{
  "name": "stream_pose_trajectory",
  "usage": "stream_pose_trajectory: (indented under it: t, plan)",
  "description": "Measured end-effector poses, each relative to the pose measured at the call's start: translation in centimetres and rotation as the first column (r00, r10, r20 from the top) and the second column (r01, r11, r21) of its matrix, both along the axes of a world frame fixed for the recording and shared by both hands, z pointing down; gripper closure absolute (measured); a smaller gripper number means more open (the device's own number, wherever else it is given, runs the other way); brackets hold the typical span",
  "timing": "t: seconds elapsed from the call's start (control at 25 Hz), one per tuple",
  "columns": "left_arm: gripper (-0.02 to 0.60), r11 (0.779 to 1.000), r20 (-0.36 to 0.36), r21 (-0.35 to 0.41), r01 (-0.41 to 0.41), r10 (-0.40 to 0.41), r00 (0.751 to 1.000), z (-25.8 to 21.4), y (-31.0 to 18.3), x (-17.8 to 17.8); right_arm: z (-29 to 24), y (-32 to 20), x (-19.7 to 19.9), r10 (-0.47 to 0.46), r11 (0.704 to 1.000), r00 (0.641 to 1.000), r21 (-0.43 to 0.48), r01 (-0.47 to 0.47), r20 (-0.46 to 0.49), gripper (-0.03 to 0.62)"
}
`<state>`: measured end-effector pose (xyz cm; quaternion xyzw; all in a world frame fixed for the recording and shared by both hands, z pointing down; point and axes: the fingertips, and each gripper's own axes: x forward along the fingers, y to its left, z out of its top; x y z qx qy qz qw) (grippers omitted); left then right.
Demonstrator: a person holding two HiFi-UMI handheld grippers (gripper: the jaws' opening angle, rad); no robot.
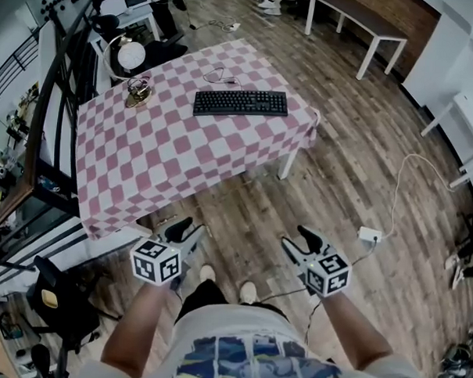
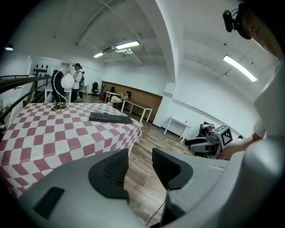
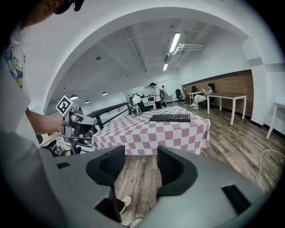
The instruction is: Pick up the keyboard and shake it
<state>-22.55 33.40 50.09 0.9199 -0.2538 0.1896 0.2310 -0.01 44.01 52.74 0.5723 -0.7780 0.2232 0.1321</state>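
A black keyboard (image 1: 240,103) lies flat near the far right side of a table with a pink-and-white checked cloth (image 1: 167,166). I stand on the wooden floor a good step back from the table. My left gripper (image 1: 189,228) and right gripper (image 1: 297,239) are held out low in front of me, short of the table's near edge. In the left gripper view the left gripper (image 2: 140,167) is open with only floor between its pads, the keyboard (image 2: 110,117) far ahead. The right gripper (image 3: 141,167) is likewise open and empty, the keyboard (image 3: 170,118) distant.
A white globe lamp (image 1: 131,56) and a small dish (image 1: 137,98) stand at the table's far left, with a thin cable (image 1: 218,74) behind the keyboard. A white power adapter (image 1: 370,234) with its cord lies on the floor at right. A black chair (image 1: 56,298) stands at lower left.
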Motion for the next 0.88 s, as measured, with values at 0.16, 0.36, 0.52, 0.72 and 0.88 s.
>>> stream_pose_trajectory:
  t: [0.16,0.36,0.52,0.72,0.88]
  plan:
    - [0.429,1.0,-0.001,-0.011,0.008,-0.008,1.0,0.8,-3.8,0.7,1.0,-3.3,1.5,0.014,1.0,1.0,-0.02,-0.014,0.013,0.364]
    - [0.422,1.0,-0.02,-0.024,-0.002,0.002,1.0,2.2,-10.5,1.9,2.3,-8.9,3.4,0.042,0.998,0.999,-0.048,-0.041,0.007,0.37]
    - [0.416,0.999,-0.018,-0.046,-0.029,0.028,0.999,3.0,-17.3,3.0,2.0,-14.5,5.0,0.085,0.994,0.996,-0.072,-0.085,-0.001,0.378]
    - [0.416,0.998,-0.003,-0.037,-0.059,0.059,0.998,3.4,-26.3,4.2,2.3,-22.4,7.0,0.123,0.988,0.992,-0.093,-0.124,-0.02,0.387]
    - [0.416,0.995,0.006,-0.059,-0.075,0.076,0.997,4.8,-32.1,4.2,3.6,-27.6,7.9,0.155,0.98,0.988,-0.126,-0.154,-0.006,0.388]
